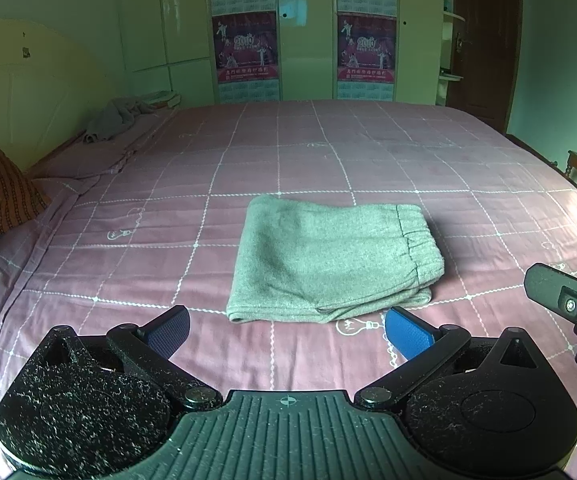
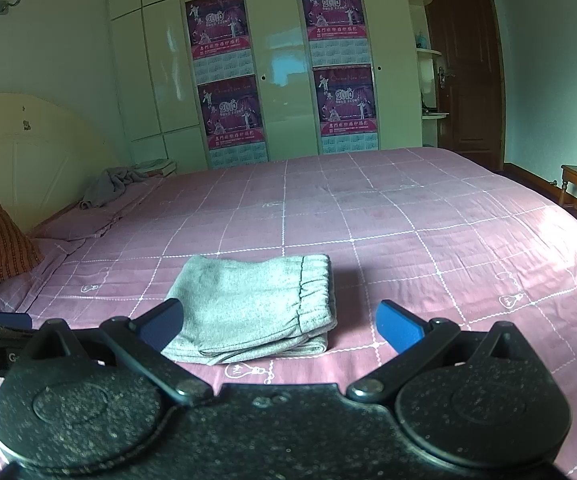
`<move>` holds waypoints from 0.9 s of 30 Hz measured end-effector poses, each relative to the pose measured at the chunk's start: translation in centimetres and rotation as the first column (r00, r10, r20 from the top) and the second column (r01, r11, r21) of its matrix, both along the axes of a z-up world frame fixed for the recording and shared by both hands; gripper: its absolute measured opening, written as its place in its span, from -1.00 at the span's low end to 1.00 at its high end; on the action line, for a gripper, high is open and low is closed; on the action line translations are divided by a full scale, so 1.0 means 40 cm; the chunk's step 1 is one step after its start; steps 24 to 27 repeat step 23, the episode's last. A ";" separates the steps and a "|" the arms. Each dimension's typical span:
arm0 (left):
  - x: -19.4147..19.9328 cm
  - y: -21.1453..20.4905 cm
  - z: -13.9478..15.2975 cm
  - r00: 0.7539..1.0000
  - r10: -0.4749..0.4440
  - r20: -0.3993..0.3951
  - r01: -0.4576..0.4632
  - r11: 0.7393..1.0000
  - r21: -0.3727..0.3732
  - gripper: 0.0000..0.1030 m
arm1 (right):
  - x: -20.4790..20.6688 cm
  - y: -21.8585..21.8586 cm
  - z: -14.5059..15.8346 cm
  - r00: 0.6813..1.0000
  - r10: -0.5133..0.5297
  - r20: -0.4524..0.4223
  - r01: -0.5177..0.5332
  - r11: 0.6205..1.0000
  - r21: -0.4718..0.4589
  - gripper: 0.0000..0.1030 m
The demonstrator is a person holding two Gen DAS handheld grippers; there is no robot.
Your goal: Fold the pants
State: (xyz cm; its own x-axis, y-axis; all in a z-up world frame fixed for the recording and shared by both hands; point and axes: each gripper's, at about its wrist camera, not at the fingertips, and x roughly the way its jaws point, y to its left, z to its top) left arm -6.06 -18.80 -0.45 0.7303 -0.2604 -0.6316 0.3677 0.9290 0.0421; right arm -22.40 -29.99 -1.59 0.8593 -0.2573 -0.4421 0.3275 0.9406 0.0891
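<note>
left wrist: folded pants (image 1: 334, 258) on bed (image 1: 408, 152); both hand-held grippers (image 1: 286, 330) (image 2: 278, 326) wide apart (empty).

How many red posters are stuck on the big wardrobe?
4. Two on the left door, upper and lower; two on the right door, upper and lower. None look hidden.

Left tongs (image 1: 287, 330): black speckled plastic body, 2 round pivot housings, 2 linkage arms on silver rivets, ribbed grey centre plate with a crosshair mark, blue textured pads (image 1: 407, 333). Right tongs (image 2: 279, 326): same black build, dust-flecked, blue pads (image 2: 398, 330), metal rivets.
</note>
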 end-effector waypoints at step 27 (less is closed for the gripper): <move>0.044 -0.053 0.004 0.998 -0.065 0.026 0.066 0.997 -0.031 0.99 | 0.038 -0.027 -0.001 1.000 0.009 -0.009 -0.009 1.000 0.001 0.99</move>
